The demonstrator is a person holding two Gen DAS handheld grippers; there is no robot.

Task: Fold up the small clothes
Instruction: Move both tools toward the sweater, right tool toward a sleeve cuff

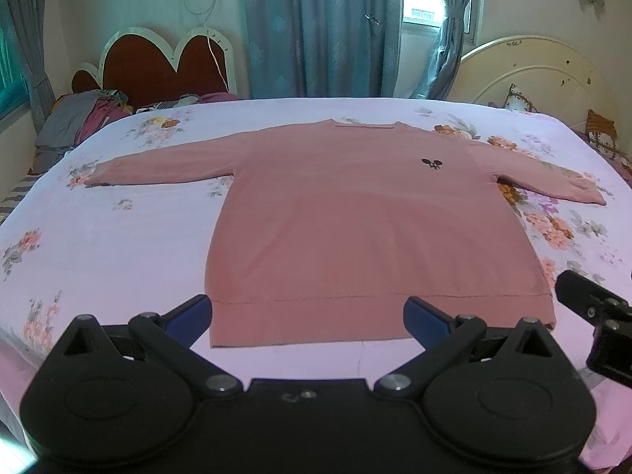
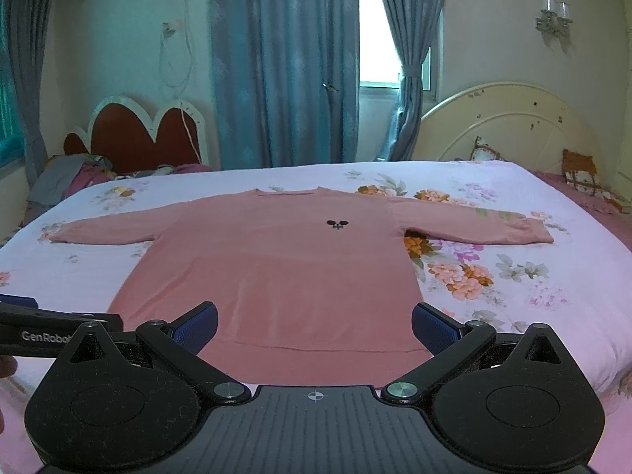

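Pink knit sweater (image 1: pixel 355 221) lies flat on the bed (image 1: pixel 118 237) just ahead of both tongs, left (image 1: pixel 307 316) and right (image 2: pixel 314 326), each released and empty; a shallow pinch at the hem risks lifting one layer and rumpling it.

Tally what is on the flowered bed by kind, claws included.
Pink sweater: 1
Claws: 2, left claw and right claw, both open above the hem
Flowered sheet: 1
Total: 4
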